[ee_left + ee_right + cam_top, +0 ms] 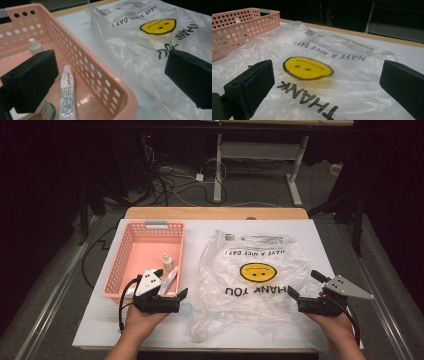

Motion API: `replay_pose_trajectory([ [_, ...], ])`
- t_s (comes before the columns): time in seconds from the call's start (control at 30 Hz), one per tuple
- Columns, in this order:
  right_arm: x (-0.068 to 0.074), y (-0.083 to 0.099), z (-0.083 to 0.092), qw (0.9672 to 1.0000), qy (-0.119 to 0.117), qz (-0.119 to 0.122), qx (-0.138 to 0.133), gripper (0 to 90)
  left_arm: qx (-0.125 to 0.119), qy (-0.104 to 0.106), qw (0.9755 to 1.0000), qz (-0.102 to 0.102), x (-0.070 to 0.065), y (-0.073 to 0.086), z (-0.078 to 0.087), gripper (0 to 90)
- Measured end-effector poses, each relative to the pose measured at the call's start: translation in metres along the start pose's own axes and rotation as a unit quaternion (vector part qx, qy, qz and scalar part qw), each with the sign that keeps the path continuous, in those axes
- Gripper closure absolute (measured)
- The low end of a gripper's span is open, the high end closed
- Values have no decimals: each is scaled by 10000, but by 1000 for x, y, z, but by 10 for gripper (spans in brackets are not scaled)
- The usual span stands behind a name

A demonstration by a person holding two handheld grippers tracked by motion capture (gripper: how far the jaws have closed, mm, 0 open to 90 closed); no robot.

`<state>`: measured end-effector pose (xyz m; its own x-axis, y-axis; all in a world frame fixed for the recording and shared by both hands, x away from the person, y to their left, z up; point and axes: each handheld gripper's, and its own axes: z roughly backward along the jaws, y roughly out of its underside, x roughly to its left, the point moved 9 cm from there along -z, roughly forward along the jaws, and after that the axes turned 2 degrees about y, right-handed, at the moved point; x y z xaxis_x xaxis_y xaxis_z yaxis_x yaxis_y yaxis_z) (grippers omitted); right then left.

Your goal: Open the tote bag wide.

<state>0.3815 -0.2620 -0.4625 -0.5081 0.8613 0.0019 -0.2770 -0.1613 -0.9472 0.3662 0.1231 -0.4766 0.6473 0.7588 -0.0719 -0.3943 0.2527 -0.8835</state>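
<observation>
A pink perforated basket (114, 270) stands on the left of the white table. Inside it are a small white dropper bottle (167, 262) and a white tube (169, 281) lying near the front right corner. A clear plastic bag (255, 270) with a yellow smiley and "THANK YOU" lies flat to its right. My left gripper (170, 282) hovers open over the basket's front right corner (100, 75), one jaw above the tube (67, 97), the other over the bag's edge (150, 42). My right gripper (305, 284) stands open at the bag's right side, its jaws straddling the smiley print (308, 67).
A white item with a green ring (48, 108) lies in the basket beside the tube. A small blue smear (141, 108) marks the table between basket and bag. Bare white table (100, 325) lies at the front left. Beyond the far edge are cables and desk legs (218, 170).
</observation>
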Motion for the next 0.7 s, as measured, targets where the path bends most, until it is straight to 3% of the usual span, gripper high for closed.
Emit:
replay_pose_trajectory([
  [0.2, 3, 0, 0, 9999, -43, 112, 21, 2, -61, -1, 10000, -15, 0, -2, 2, 0],
  [0.43, -1, 1, 2, 9998, 64, 161, 52, 5, -112, 40, 9999, -6, -1, -5, 4, 0],
  [0.57, -11, 5, 2, 9995, 202, 158, 208, 28, -103, 72, 9999, -28, -3, -5, 3, 0],
  [0.67, -22, 8, 5, 9983, 439, 238, 310, 68, -92, 66, 9999, -80, -3, -5, 4, 0],
  [0.7, -30, 10, 7, 9981, 480, 149, 356, 80, -87, 66, 9999, -83, -3, -6, 4, 0],
])
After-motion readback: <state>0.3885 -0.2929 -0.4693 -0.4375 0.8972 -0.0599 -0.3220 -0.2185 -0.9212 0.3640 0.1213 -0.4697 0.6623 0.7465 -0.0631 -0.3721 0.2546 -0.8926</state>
